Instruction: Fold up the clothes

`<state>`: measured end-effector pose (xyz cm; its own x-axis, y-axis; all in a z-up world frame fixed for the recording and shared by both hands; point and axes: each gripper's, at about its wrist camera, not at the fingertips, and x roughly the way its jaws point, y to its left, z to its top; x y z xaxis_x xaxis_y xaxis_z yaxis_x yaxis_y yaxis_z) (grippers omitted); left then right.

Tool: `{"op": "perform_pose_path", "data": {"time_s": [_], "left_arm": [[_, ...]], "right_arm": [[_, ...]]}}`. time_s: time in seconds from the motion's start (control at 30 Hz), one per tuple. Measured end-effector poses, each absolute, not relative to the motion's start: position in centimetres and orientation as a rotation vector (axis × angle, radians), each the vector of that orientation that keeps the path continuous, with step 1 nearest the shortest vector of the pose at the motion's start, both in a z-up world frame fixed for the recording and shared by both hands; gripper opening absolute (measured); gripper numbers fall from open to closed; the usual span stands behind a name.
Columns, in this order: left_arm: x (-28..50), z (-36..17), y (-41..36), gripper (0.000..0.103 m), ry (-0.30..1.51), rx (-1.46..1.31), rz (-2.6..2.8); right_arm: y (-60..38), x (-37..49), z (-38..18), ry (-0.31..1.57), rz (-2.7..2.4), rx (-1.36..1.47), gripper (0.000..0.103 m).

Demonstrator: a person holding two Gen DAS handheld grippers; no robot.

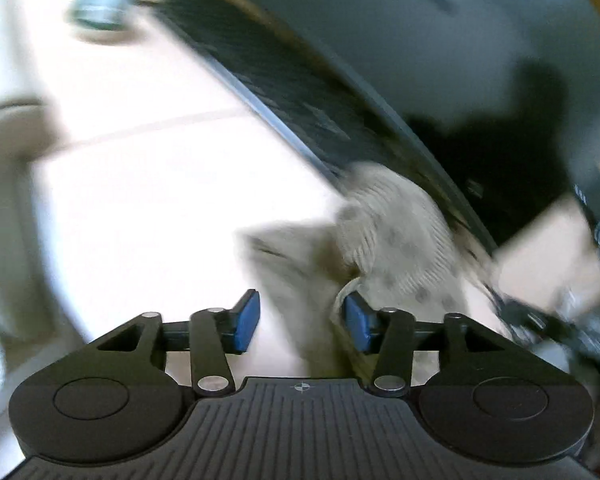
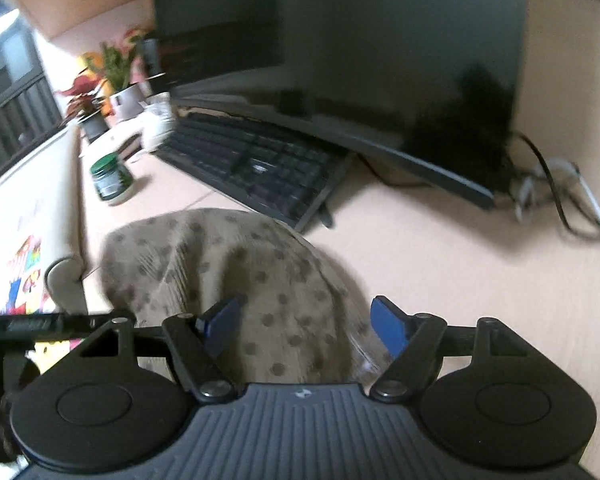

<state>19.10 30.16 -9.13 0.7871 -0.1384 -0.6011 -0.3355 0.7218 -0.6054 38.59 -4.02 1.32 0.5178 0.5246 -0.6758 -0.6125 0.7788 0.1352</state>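
Left wrist view, blurred: the left gripper (image 1: 302,322) has its jaws apart, with a fold of the spotted beige garment (image 1: 396,236) between them, seemingly unpinched. The garment lies on the pale worktop (image 1: 148,200) by the keyboard (image 1: 268,92).

Right wrist view: the right gripper (image 2: 304,326) hovers with its jaws wide over the mounded garment (image 2: 236,264), ready to take a hold.

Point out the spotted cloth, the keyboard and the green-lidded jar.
spotted cloth (image 2: 228,264): right wrist view, on its raised middle.
keyboard (image 2: 256,164): right wrist view, on the keys near the centre.
green-lidded jar (image 2: 110,184): right wrist view, on its labelled side below the lid.
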Motion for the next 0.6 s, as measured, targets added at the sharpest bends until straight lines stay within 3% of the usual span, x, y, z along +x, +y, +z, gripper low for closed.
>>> {"op": "perform_pose_path", "data": {"time_s": [0.07, 0.2, 0.27, 0.33, 0.4, 0.43, 0.6], "left_arm": [[18.0, -9.0, 32.0, 0.052, 0.648, -0.806, 0.161], [16.9, -8.7, 33.6, 0.078, 0.598, -0.902, 0.059], [17.2, -8.5, 33.3, 0.084, 0.602, -0.932, -0.014], [17.8, -8.4, 32.0, 0.086, 0.627, -0.915, -0.062], [18.5, -8.1, 30.7, 0.086, 0.647, -0.868, -0.085], [18.8, -7.9, 30.2, 0.087, 0.656, -0.837, -0.091], [19.7, -7.0, 28.6, 0.092, 0.652, -0.784, -0.127]], "right_arm": [[-2.6, 36.8, 1.4, 0.743, 0.734, -0.179, 0.075], [1.2, 32.4, -0.4, 0.74, 0.844, -0.293, 0.079], [3.0, 30.9, -2.0, 0.763, 0.854, -0.355, 0.079], [3.2, 30.9, -3.3, 0.805, 0.832, -0.358, 0.059], [2.1, 31.9, -2.5, 0.818, 0.837, -0.327, 0.018], [1.2, 32.7, -1.6, 0.82, 0.844, -0.299, 0.011], [-2.0, 34.1, 6.3, 0.604, 0.785, -0.344, 0.007]]}}
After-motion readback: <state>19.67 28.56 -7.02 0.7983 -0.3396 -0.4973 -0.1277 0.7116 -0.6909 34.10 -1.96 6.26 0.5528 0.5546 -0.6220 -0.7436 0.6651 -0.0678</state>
